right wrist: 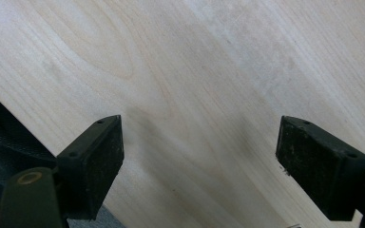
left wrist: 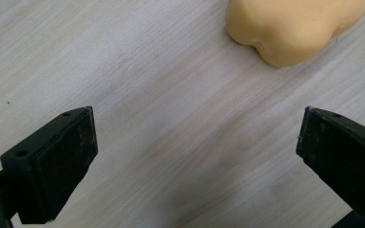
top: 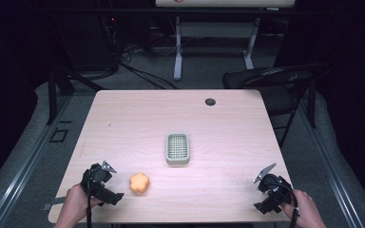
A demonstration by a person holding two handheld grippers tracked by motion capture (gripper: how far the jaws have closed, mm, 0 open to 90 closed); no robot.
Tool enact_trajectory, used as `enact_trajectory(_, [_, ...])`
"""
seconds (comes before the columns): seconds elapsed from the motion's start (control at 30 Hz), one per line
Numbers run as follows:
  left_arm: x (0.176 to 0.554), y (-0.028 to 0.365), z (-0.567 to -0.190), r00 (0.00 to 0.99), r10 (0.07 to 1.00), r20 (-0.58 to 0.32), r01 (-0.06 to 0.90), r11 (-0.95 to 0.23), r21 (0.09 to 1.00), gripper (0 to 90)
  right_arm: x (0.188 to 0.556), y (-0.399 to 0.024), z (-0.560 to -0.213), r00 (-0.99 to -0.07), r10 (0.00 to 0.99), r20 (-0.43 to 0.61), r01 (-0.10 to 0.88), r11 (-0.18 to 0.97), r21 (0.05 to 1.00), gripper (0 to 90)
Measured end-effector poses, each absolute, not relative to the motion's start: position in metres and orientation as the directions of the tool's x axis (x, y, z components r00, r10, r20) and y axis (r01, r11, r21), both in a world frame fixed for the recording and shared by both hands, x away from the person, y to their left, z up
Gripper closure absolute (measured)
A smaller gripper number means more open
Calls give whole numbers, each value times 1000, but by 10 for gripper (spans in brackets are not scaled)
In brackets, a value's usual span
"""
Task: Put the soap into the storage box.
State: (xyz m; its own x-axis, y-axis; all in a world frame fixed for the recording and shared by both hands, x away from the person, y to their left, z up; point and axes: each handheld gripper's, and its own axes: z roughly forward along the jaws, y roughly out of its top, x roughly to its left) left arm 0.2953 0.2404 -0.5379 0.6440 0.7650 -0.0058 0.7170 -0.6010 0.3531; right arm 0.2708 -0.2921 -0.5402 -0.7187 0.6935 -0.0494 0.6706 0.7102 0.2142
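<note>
An orange flower-shaped soap (top: 139, 183) lies on the light wooden table (top: 180, 114) near its front left. My left gripper (top: 100, 181) sits just left of the soap, held by a hand. In the left gripper view its jaws stand wide open (left wrist: 195, 156) over bare wood, with the soap (left wrist: 292, 26) ahead at the upper right, apart from the jaws. A pale green soap dish (top: 177, 148) with a grid insert rests at the table's middle. My right gripper (top: 272, 187) hovers at the front right corner, open (right wrist: 199, 161) over bare wood.
A small dark round cap (top: 210, 101) sits in the table near its far edge. A black folding chair (top: 271, 78) stands past the table's far right corner. In the right gripper view the table edge (right wrist: 9, 114) runs along the left side.
</note>
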Motion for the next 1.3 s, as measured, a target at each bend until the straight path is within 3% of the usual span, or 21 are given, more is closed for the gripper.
enact_trajectory(0.27, [295, 237, -537, 652, 758, -10, 708, -604, 366, 0, 271, -292, -540, -726, 685, -57, 663, 720, 202, 158])
enact_trajectory(0.4, [296, 235, -538, 659, 749, -70, 710, -590, 385, 0, 271, -292, -540, -729, 681, -60, 661, 725, 193, 158])
enact_trajectory(1.3, [298, 199, -531, 715, 698, -34, 637, -631, 443, 0, 273, -295, -539, -706, 705, -66, 685, 703, 189, 158])
